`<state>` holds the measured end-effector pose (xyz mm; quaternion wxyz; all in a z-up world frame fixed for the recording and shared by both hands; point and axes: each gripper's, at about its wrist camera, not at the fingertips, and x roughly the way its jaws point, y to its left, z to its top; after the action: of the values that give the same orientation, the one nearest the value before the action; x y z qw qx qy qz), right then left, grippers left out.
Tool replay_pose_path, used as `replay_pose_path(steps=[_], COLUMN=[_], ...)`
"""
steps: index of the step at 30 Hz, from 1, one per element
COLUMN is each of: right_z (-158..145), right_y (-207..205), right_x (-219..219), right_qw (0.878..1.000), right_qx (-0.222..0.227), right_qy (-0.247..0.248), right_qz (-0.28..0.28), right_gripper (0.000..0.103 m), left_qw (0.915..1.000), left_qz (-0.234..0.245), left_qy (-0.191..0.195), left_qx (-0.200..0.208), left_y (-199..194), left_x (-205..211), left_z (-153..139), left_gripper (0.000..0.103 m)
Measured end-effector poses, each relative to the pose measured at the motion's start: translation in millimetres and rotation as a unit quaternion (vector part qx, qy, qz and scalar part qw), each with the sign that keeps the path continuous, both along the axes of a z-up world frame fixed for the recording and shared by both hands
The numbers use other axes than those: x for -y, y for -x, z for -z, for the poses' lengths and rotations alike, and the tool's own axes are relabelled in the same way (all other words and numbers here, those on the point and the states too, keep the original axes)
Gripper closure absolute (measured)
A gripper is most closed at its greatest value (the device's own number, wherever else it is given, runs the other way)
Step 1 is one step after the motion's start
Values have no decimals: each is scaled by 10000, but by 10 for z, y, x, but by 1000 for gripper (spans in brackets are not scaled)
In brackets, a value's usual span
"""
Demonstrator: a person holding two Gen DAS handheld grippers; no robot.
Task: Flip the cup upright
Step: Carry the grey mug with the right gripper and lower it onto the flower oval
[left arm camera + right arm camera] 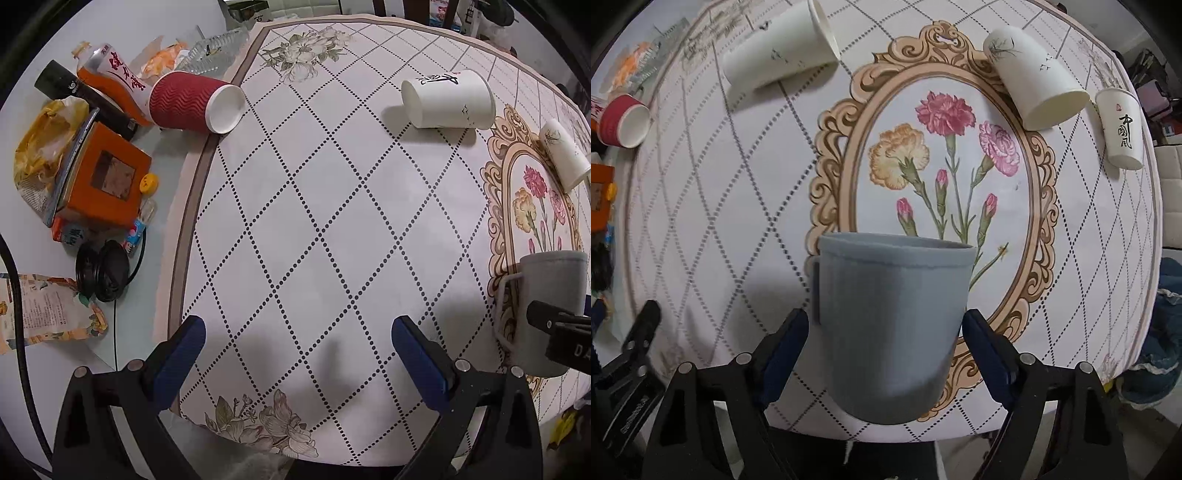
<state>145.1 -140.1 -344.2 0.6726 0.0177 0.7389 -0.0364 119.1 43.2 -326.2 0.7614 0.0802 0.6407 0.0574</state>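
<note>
A grey mug (892, 328) stands upright with its opening up, between the blue pads of my right gripper (886, 332), which close on its sides. Its handle is on the left. The mug also shows at the right edge of the left wrist view (552, 310), with the right gripper's finger (554, 325) on it. My left gripper (297, 343) is open and empty above the tablecloth near the front edge. A red ribbed paper cup (194, 101) lies on its side at the far left.
White paper cups lie on their sides: one with black writing (448, 99), another (1036, 75), and one at the far right (1121, 127). Clutter left of the cloth: an orange box (105, 177), a bottle (110, 79), black headphones (103, 271), bags.
</note>
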Motion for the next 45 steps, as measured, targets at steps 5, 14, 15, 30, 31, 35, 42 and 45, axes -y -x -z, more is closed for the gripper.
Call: replay_pose_path(steps=[5, 14, 15, 30, 31, 35, 42, 45], right_z=[20, -12, -26, -629, -621, -629, -360, -265], right_y=[-3, 83, 100, -50, -91, -250, -337, -194], right_x=[3, 128, 145, 269, 230, 157, 78, 19], right_qw=[10000, 9995, 9994, 9682, 9638, 9406, 9180, 9149], right_qx=[-8, 240, 282, 2465, 2624, 3341, 3907, 3999], right_qy=[44, -148, -162, -102, -84, 46, 288, 351], right_qz=[-13, 141, 150, 426, 470, 599, 621, 438], right_gripper=[21, 21, 21, 21, 21, 21, 21, 21], left_qw=[10000, 9999, 9998, 9955, 9955, 9961, 9964, 9966], left_qz=[-18, 41, 39, -175, -167, -141, -93, -36], left_qy=[30, 94, 96, 430, 409, 321, 263, 237], left_qx=[-56, -123, -139, -829, -838, -808, -800, -783], left_y=[-16, 11, 9, -213, -253, -363, -398, -328], left_x=[-8, 34, 33, 29, 40, 64, 74, 63], left_z=[27, -5, -5, 262, 295, 380, 477, 456], left_gripper=[0, 0, 0, 0, 0, 0, 0, 0])
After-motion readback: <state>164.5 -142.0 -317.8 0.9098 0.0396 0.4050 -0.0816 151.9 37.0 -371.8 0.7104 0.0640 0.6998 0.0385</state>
